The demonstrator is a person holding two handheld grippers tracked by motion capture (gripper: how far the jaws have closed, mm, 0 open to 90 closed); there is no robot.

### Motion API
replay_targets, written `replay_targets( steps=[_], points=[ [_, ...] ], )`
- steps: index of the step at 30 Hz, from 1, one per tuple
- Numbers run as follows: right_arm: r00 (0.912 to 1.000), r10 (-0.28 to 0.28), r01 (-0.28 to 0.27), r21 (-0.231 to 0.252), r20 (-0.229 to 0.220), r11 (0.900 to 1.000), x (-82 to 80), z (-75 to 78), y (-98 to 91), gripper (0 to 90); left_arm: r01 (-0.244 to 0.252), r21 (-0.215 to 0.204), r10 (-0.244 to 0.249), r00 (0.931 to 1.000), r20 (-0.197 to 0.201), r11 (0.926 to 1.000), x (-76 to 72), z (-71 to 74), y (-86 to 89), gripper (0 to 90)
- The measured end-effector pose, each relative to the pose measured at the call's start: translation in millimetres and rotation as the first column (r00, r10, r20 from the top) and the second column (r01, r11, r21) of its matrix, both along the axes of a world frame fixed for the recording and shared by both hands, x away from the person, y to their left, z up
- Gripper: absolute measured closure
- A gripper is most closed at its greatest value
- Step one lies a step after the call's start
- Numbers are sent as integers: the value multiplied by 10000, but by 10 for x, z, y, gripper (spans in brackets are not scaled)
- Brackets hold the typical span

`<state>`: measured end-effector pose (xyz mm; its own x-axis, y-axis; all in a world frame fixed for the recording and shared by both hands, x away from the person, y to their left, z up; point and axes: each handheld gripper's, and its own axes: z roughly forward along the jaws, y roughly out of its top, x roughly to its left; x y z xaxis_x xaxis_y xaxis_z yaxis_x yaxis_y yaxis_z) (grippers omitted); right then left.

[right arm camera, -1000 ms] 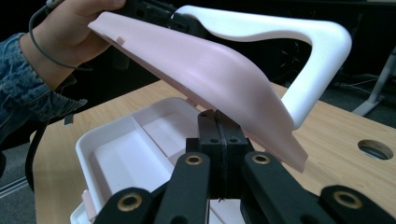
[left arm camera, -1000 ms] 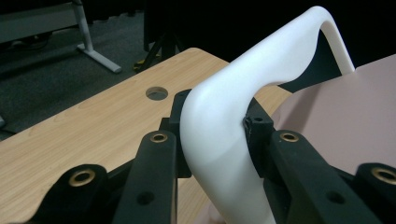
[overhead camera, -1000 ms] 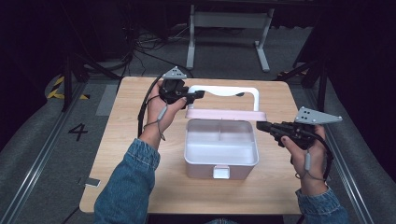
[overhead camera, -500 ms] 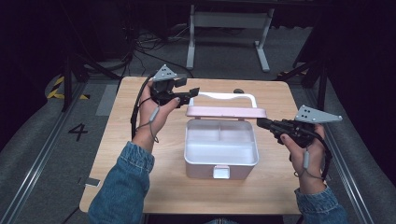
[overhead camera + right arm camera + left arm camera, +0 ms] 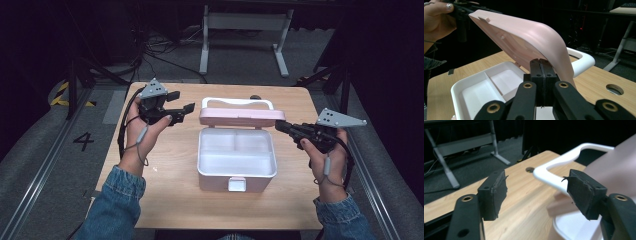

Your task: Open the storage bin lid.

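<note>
From the high view, the white box (image 5: 237,155) sits mid-table with its pink lid (image 5: 242,117) standing open at the far side and its white handle (image 5: 237,102) behind. I hold my left gripper (image 5: 181,111) just left of the lid, jaws apart, free of it, apparently so the lid can stand on its own. My right gripper (image 5: 280,126) points at the lid's right end, close enough to steady it.

In the left gripper view, my two pads (image 5: 496,192) stand wide with nothing between them; the handle (image 5: 554,176) and blurred lid (image 5: 616,167) lie beyond.

In the right gripper view, my jaws are pressed together, empty, with their tips at the lid's (image 5: 524,42) curved edge. Whether they touch it I cannot tell. Below, the divided tray (image 5: 486,87) lies bare.
</note>
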<state>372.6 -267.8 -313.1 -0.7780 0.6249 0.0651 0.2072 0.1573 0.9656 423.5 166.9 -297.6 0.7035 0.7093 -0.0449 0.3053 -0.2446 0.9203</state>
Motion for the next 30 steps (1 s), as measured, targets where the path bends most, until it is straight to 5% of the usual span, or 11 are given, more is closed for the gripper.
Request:
replay_targets(
  steps=[10,17,30],
  points=[
    [10000,5,-4,168,-43,9999,60,9,2,900,247,668,-249,9997,13,9975,-266,-64,11,270],
    [10000,-8,9,182,-58,9998,73,-1,-4,900,763,481,-759,9971,-91,9959,-322,-168,-76,257],
    [10000,-38,39,240,-53,9997,85,-16,-4,900,991,152,-995,9947,246,9950,-242,-237,-325,196]
  ],
)
